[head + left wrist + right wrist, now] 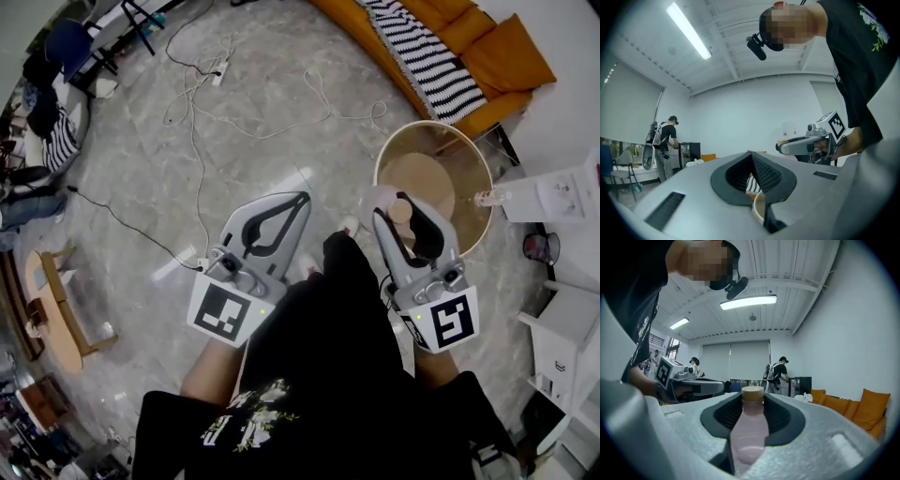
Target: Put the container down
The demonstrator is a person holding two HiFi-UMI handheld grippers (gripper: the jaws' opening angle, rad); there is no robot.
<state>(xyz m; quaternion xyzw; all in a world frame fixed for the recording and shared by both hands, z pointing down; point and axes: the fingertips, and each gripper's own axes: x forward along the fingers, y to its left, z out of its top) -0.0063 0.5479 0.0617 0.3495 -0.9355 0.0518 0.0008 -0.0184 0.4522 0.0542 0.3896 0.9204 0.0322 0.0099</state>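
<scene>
The right claw (752, 401) is clamped on the bottle (749, 427), its 2 jaws pressing the pink body from either side, probably to keep it steady until it is set down. The bottle sits between the pads, its tan cap near the tips. The round surface (433, 124) lies just ahead of this claw and looks a likely drop spot. The left claw (751, 155), alongside, is closed on nothing.
</scene>
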